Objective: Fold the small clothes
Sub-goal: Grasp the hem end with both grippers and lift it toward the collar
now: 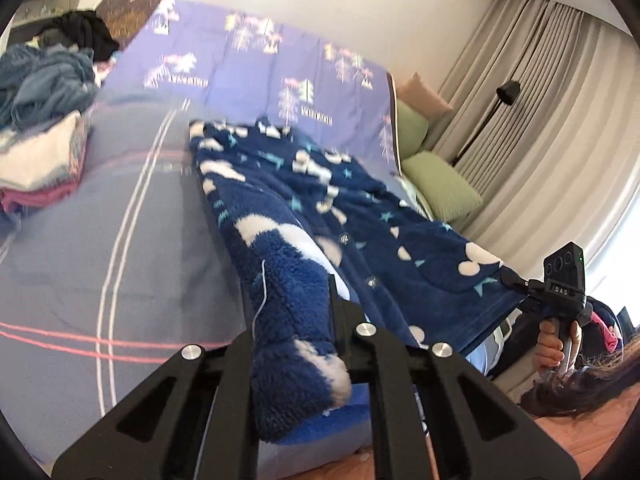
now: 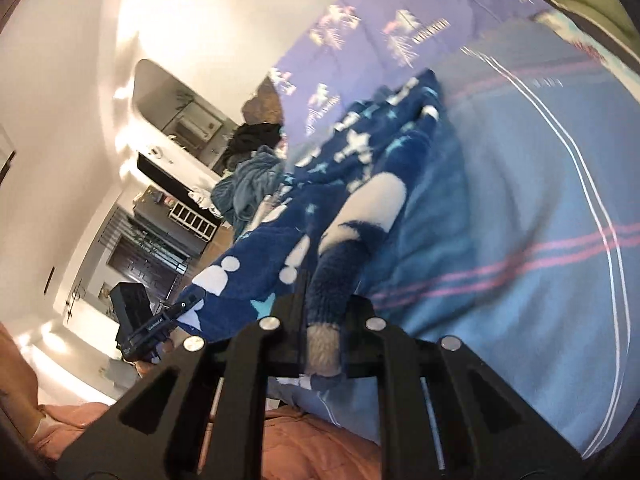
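A fluffy navy fleece garment (image 1: pixel 320 208), printed with white clouds and pale blue stars and fastened with small clear buttons, lies stretched along the bed (image 1: pixel 120 240), its near end lifted off the cover. The left tool (image 1: pixel 320 320) is clamped on a thick bunched fold of that fleece at the near left corner; the plush pile bulges between its black fingers. The right tool (image 2: pixel 324 320) is clamped on the other near corner, where a narrow roll of fleece runs between its fingers; in the left wrist view it shows at the right, gripped by a hand (image 1: pixel 554 350)

The bed cover is smooth grey-blue cloth crossed by thin white and pink stripes. At the far side a lilac quilt (image 1: pixel 256 64) with tree prints lies across the bed. To the far left sits a rumpled pile of clothes (image 1: pixel 44 80), blue knit on top, dark cloth behind, white and pink folded pieces (image 1: pixel 40 168) nearer. To the right, two green cushions (image 1: pixel 440 184) lean near pleated beige curtains (image 1: pixel 540 112), with a black floor lamp (image 1: pixel 508 92) before them. Nothing lies on the garment itself
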The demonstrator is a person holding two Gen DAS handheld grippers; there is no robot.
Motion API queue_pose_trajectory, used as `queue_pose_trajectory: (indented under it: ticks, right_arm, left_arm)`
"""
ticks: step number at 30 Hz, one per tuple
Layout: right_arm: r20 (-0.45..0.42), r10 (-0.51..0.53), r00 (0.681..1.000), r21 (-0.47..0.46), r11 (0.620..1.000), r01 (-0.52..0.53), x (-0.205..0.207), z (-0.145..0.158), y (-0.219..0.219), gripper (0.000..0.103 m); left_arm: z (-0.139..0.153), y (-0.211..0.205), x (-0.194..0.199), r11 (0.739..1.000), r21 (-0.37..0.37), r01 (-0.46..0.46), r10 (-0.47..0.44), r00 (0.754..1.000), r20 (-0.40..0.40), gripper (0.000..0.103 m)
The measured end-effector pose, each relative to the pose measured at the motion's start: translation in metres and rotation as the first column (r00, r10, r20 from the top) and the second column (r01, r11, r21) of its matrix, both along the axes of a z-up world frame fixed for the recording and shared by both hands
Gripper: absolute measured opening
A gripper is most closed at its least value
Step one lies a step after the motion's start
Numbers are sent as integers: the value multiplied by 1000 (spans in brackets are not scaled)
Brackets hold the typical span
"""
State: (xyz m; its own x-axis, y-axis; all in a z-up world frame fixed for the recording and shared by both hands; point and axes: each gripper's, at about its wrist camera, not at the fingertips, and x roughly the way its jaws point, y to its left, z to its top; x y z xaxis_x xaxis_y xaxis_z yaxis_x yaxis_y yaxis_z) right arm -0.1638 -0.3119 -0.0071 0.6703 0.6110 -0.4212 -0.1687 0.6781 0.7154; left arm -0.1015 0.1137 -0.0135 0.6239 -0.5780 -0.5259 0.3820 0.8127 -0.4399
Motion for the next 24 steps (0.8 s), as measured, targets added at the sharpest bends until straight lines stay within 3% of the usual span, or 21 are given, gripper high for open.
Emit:
queue_pose_trajectory:
  ticks: [6,10,15,18,24]
  right_arm:
    - [94,0,996,-12,1000,1,-9,39,-8,11]
    - [163,12,987,-54,999,-3,-16,64,1,12]
    - [305,75,949,-137,990,-34,-25,93,18,13]
    - [264,51,963,-98,995,-25,-3,84,13,13]
    - [127,-61,990,-24,998,64,31,55,-10,13]
  left_arm:
    - [22,6,-12,996,-82,-15,23,996,90,9]
    - [32,14,-11,991,-133,-27,42,993,110,9]
    - [63,28,-18,979,-201,-24,64,979,195,9]
    - [68,29,-8,978,-205,-28,75,972,224,9]
    - [49,26,31,974,-220,-44,75,988,135,9]
